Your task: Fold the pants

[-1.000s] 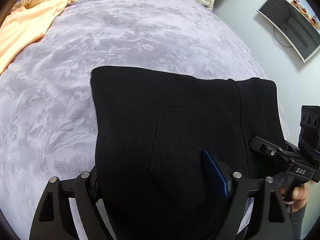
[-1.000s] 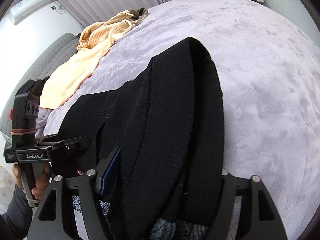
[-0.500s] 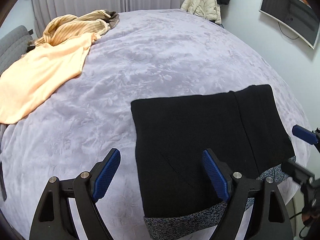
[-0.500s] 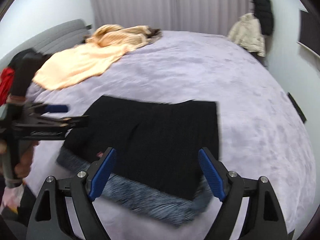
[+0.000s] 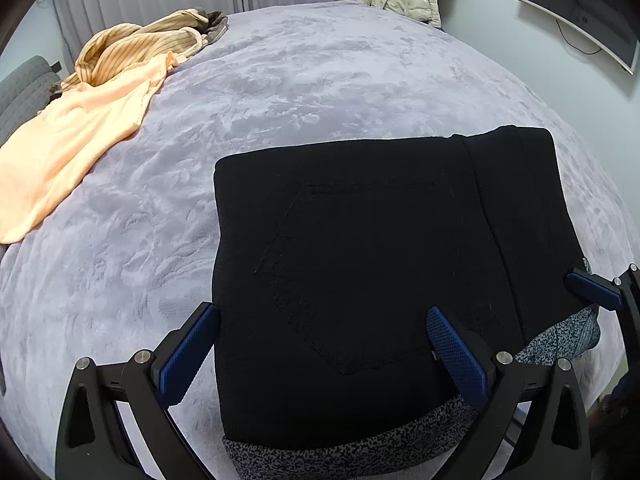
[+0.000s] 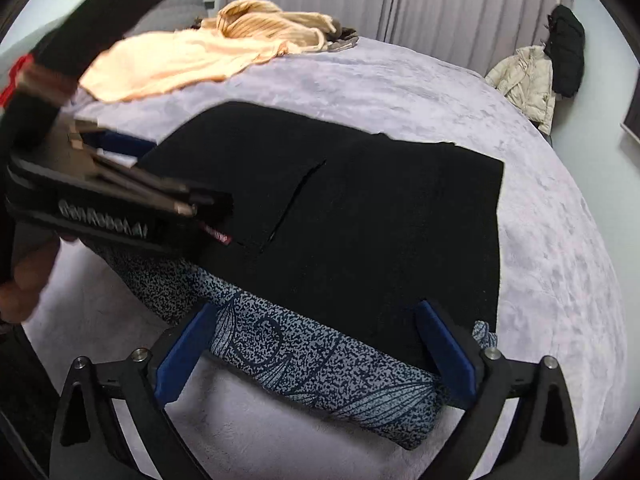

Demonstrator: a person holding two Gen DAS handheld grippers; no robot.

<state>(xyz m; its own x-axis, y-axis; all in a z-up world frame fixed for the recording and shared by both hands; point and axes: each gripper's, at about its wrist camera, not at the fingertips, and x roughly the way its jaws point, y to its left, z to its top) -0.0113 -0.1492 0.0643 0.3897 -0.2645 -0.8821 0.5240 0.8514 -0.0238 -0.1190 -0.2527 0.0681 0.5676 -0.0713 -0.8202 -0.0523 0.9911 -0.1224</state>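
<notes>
Both grippers, left (image 5: pixel 320 354) and right (image 6: pixel 316 350), let go a moment ago; jaws opening, empty. Pants (image 5: pixel 384 272) now lie folded, centre frame. Fold looks finished.

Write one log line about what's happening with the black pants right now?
pants: folded, lying flat on bed | left gripper: opening, empty | right gripper: opening, empty

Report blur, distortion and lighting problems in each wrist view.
Left wrist view: sharp, fisheye-bowed bed, dark vignette corners, black pants almost detail-less. Right wrist view: left gripper and hand smeared by motion blur, pants fairly crisp; even soft light, no glare.
</notes>
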